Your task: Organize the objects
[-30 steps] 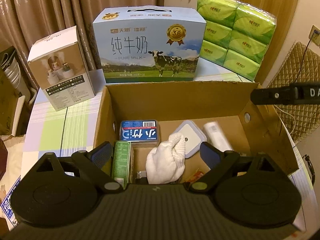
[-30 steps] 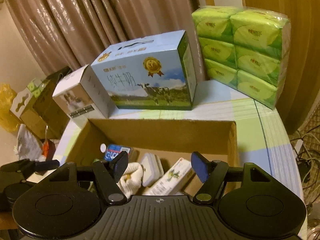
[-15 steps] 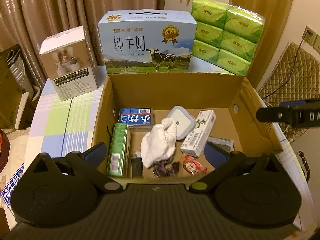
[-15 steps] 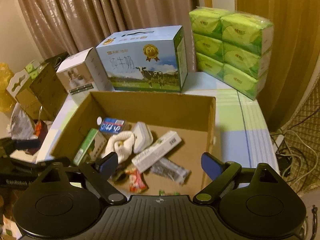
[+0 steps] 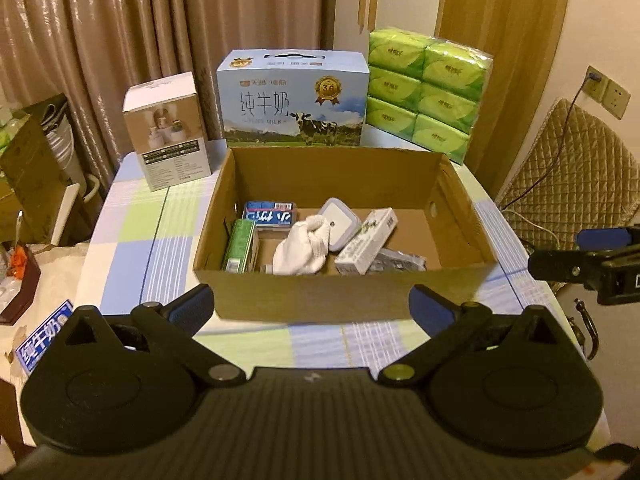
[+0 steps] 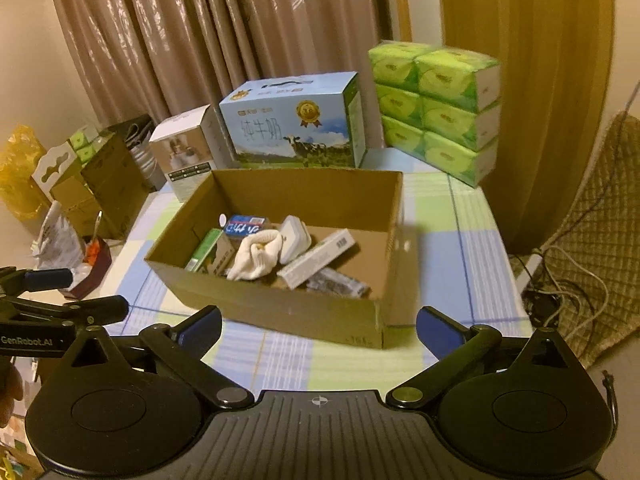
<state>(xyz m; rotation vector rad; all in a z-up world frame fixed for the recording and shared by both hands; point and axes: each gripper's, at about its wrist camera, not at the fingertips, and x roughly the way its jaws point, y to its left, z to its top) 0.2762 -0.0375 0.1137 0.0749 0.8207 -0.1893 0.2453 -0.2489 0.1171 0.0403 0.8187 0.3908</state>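
On the checked tablecloth [image 5: 132,240] sits an open cardboard box [image 5: 344,292], landmark for all below. Inside it: blue packet [image 5: 270,213] at the back-left, green carton [image 5: 240,245] along the left wall, white sock [image 5: 304,246] mid-floor, rounded white-lidded square container [image 5: 339,218] leaning behind the sock, long white carton [image 5: 366,246] lying diagonal right of the sock, dark foil wrapper [image 5: 400,260] just right of that carton. Right half of the box floor is bare.

Behind the box: glossy blue milk case [image 5: 292,100] with cow print and handle; to its left a white-and-tan product box [image 5: 168,128]; to its right a plastic-wrapped block of green tissue packs [image 5: 430,92]. Pleated brown curtain at the back, quilted tan cover right of the box.

Left gripper [image 5: 312,306] spread wide, nothing between its blue pads, on the near side of the box. Right gripper [image 6: 318,326] is opening, nearly full spread, also empty, near the box's front-right corner.

Versus a second ago: both cameras were over the box interior; now both have pulled back and up, the whole box shows, and the long white carton lies inside it. Right fingers were much narrower then.
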